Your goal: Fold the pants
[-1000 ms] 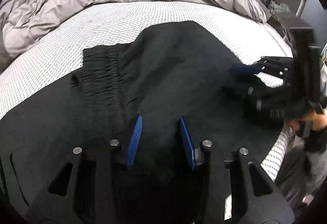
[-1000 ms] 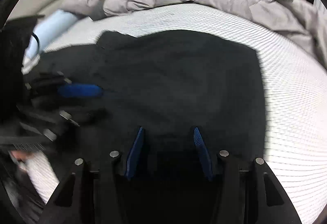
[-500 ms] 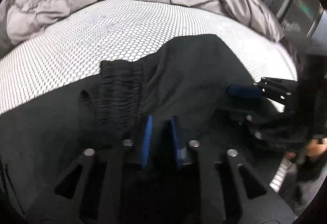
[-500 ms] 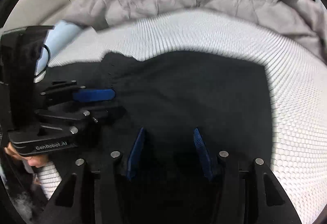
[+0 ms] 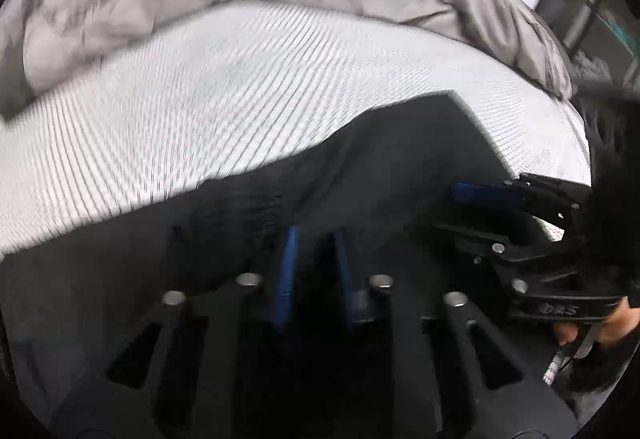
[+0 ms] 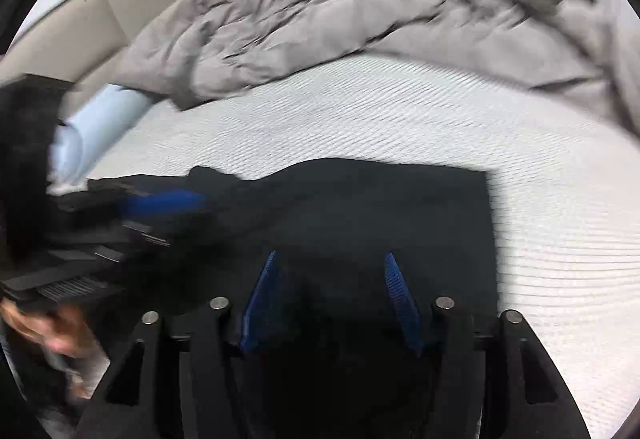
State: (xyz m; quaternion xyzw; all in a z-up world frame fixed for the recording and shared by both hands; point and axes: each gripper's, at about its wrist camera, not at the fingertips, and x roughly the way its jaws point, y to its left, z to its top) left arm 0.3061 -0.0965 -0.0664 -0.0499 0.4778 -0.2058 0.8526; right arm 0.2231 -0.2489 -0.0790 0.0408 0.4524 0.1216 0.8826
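Black pants (image 5: 380, 167) lie on the white mesh mattress (image 5: 200, 111). My left gripper (image 5: 314, 239) is shut on a fold of the pants near the gathered waistband. My right gripper (image 6: 330, 259) is open, its blue pads either side of the black cloth (image 6: 380, 207). Each gripper shows in the other's view: the right one at the right edge (image 5: 480, 195), the left one at the left edge (image 6: 160, 203). Both views are motion-blurred.
A rumpled grey duvet (image 6: 340, 27) is heaped along the far side of the bed. A pale blue pillow (image 6: 96, 127) lies at the far left. The mattress edge (image 5: 560, 367) drops off at the right of the left wrist view.
My left gripper closed from open onto the pants. Both views have tilted up, so the pants sit lower and more mattress and duvet show. The right jaws stayed open.
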